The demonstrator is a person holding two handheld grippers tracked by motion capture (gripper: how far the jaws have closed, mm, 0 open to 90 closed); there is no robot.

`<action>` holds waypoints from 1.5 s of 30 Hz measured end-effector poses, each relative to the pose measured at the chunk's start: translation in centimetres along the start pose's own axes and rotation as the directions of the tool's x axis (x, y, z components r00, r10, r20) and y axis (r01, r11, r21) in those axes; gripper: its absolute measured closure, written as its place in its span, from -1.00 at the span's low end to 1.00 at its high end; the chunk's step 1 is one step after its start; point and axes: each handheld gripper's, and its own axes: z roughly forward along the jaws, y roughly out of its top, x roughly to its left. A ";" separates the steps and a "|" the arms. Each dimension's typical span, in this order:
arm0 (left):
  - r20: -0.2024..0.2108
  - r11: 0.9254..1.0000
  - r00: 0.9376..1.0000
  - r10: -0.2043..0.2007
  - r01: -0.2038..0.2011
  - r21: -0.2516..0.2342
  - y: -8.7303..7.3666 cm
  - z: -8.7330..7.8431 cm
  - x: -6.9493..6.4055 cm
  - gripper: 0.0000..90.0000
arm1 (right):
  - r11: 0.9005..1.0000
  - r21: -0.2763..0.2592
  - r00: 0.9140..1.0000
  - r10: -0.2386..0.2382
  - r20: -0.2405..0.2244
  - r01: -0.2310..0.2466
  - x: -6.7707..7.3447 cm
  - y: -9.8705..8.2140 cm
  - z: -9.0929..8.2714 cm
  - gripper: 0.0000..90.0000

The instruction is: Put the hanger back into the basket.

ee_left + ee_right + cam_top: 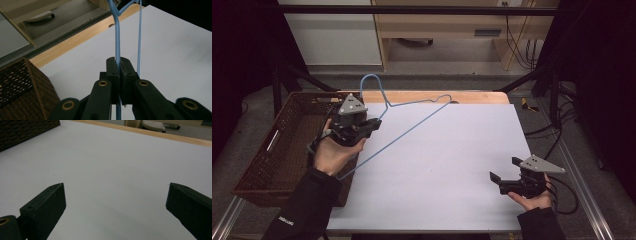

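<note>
My left gripper [371, 124], fingers [111, 72] clamped on the blue hanger [412, 125] wire, my right gripper [504, 170], fingers [47, 205] wide, nothing between them, above the worktop [452, 165]

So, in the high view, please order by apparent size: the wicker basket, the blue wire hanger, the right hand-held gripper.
1. Wicker basket, the largest.
2. Blue wire hanger: long, but thin.
3. Right hand-held gripper, the smallest, though it is nearer the camera.
</note>
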 end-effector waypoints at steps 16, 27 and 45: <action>-0.090 0.999 0.995 -0.041 0.042 0.009 -0.7 -1.8 4.1 0.94 | 1.000 0.005 1.000 0.009 0.009 -0.009 -0.1 0.0 0.0 -0.93; -0.150 0.996 0.985 -0.086 0.084 -0.020 -2.3 -3.3 6.7 0.94 | 1.000 0.006 1.000 0.006 0.007 -0.006 -0.1 -0.1 0.1 -0.93; -0.243 0.990 0.960 -0.140 0.143 -0.006 -5.3 -6.0 11.4 0.94 | 1.000 0.012 1.000 0.006 0.012 -0.006 -0.2 -0.1 0.1 -0.93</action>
